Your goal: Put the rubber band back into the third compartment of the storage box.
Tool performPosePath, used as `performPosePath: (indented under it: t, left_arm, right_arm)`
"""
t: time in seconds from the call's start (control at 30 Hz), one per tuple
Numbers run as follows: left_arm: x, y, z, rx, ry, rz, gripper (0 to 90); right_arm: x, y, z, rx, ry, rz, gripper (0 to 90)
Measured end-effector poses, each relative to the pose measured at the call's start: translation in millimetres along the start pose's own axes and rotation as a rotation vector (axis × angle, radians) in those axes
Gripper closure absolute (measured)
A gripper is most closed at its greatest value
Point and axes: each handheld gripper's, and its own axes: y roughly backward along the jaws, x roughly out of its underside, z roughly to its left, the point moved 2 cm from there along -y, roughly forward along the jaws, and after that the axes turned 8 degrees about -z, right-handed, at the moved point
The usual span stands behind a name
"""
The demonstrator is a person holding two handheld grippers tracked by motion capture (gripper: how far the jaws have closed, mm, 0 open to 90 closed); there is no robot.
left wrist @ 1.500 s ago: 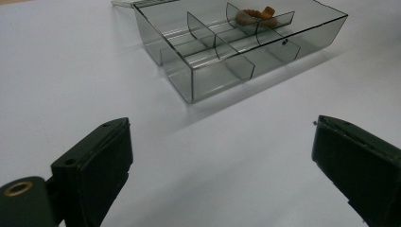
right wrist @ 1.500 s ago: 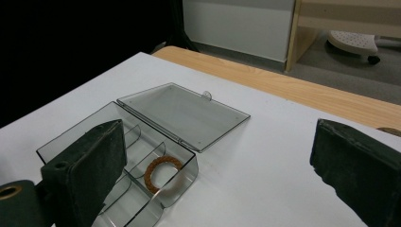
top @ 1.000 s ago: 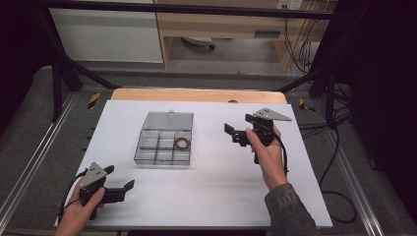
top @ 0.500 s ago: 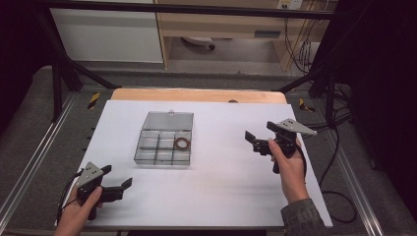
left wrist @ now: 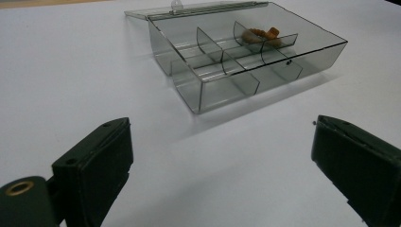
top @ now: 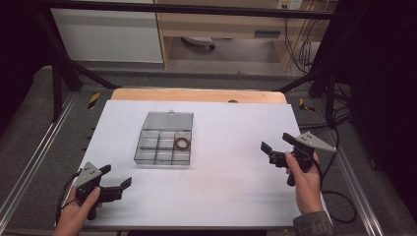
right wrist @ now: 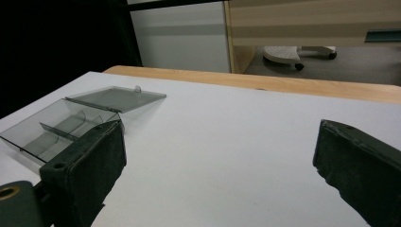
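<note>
Left gripper (top: 117, 184), jaws spread & empty at table's near-left corner, sits closer to open compartment box (top: 164, 145) w/ lid toward far edge; right gripper (top: 276, 147) spread near right edge.

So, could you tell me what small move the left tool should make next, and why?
Probably ease the left tool forward toward the box. Its jaws stand open and empty, the lid lies open, and a brown ring sits in one compartment, apart from both tools.

Black fingers (left wrist: 94, 165), grey plates, grey-green sleeve (top: 312, 223).
</note>
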Motion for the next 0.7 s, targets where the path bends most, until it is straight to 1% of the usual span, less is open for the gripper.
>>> performPosePath:
  t: [0.1, 0.27, 0.4, 0.5, 0.53, 0.7]
  left_arm:
    - [0.2, 0.1, 0.0, 0.000, -0.002, 0.002, 6.2]
    - [-0.7, 1.4, 0.1, 0.009, 0.024, -0.011, 6.1]
    - [-0.8, 1.8, 0.5, 0.008, 0.020, -0.014, 6.2]
    - [-1.1, 1.5, 0.4, 0.002, 0.017, -0.013, 6.2]
    - [-1.3, 1.4, 0.3, 0.002, 0.017, -0.014, 6.2]
    - [-1.5, 2.4, 0.2, 0.004, 0.018, -0.017, 6.2]
  right_arm:
    - [6.8, 5.8, -2.5, 0.009, 0.000, 0.006, 3.8]
    - [17.8, 17.3, -6.5, 0.030, 0.003, 0.016, 3.9]
    - [27.0, 25.9, -10.2, 0.032, -0.003, 0.029, 3.9]
    - [35.4, 30.3, -12.8, 0.041, -0.019, 0.037, 3.9]
    - [37.7, 31.1, -12.8, 0.044, -0.015, 0.041, 3.9]
    - [45.5, 32.1, -7.8, 0.021, -0.017, 0.060, 3.8]
